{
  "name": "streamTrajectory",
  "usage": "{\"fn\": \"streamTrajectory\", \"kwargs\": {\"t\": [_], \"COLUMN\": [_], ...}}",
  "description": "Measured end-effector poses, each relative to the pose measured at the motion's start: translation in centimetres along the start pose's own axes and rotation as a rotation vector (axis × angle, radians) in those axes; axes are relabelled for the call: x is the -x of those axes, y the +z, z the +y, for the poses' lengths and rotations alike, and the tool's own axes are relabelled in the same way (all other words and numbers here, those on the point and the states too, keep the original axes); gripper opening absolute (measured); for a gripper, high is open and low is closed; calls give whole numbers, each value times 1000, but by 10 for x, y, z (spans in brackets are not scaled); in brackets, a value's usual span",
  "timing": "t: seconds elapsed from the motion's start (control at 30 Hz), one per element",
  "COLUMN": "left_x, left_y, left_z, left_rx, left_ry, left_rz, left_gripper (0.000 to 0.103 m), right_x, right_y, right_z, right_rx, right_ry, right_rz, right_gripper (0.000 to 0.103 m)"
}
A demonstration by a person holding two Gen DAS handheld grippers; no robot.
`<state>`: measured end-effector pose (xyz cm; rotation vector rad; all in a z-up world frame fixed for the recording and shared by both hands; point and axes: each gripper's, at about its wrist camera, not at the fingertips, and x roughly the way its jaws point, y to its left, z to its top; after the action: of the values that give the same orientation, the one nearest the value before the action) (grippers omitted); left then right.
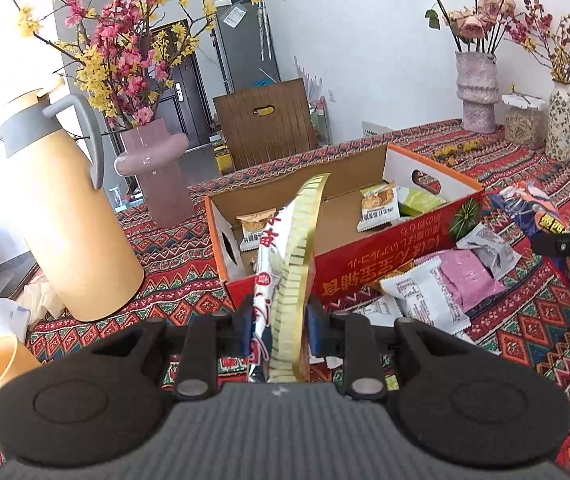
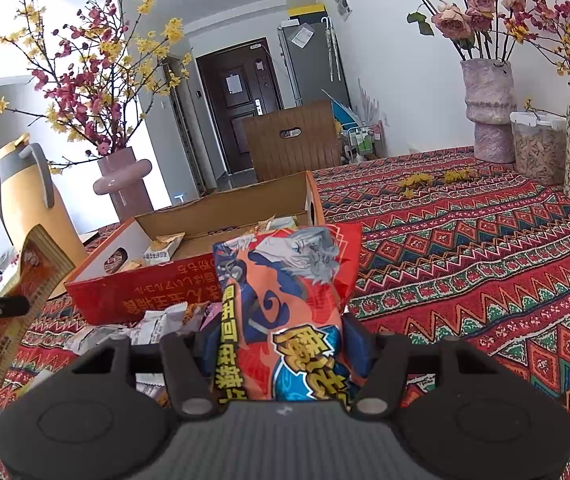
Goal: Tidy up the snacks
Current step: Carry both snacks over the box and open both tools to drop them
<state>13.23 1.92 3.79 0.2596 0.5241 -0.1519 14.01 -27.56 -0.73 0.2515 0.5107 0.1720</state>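
Left wrist view has your left gripper (image 1: pixel 279 330) clamped on a white-and-gold snack packet (image 1: pixel 285 276), held edge-up just short of the red cardboard box (image 1: pixel 385 256). Your right gripper (image 2: pixel 281 356) is pinching an orange-and-blue snack bag (image 2: pixel 285 312) the same way, near the box's right end. Carry each one over the front wall before letting go, aiming for the bare floor between the small packets (image 1: pixel 379 208) inside. Drop low so nothing bounces out.
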Motion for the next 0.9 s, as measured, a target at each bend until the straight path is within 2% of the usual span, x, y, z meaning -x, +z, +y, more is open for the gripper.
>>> {"fn": "streamTrajectory", "kwargs": {"t": [0.43, 0.9], "left_x": [-1, -34], "left_y": [30, 78], "left_z": [5, 13], "left_rx": [123, 263], "left_ry": [-9, -24], "left_rz": [-88, -154], "left_gripper": [25, 25], "right_x": [-8, -56], "right_y": [31, 88], "right_z": [17, 41], "right_rx": [58, 107], "right_ry": [39, 87], "right_rz": [-70, -127], "right_gripper": [59, 59]}}
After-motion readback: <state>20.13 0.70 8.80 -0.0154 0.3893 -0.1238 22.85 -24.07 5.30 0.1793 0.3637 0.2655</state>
